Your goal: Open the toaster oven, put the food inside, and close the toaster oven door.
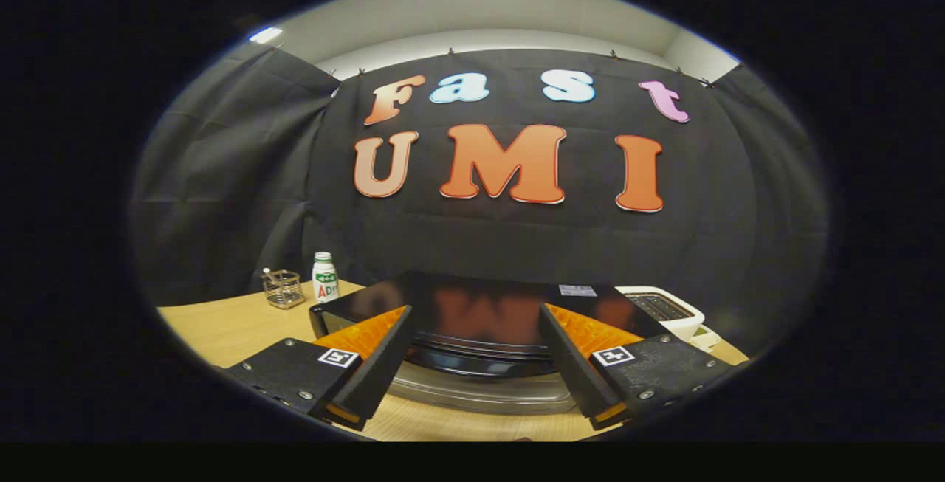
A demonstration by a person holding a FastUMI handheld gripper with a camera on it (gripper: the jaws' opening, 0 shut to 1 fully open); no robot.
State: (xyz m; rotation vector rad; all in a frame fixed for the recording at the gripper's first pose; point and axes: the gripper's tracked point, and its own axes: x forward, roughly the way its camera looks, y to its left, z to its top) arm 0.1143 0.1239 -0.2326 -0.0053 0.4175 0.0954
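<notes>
The glossy black, box-shaped toaster oven (480, 308) sits on the light wooden table (221, 327), just ahead of the gripper (476, 331) and seen from slightly above; its shiny top mirrors the wall behind. Its front edge with a curved silvery strip, perhaps the door handle, lies between the two fingers (376, 364), though the low angle leaves the door's position hard to judge. The gripper's fingers stand wide apart, holding nothing, one on each side of the oven's front. Right of the oven, close by it, is a white slot toaster (664, 308). Left and farther back stand a small white bottle (324, 277) and, beside it, a small wire basket (283, 288).
</notes>
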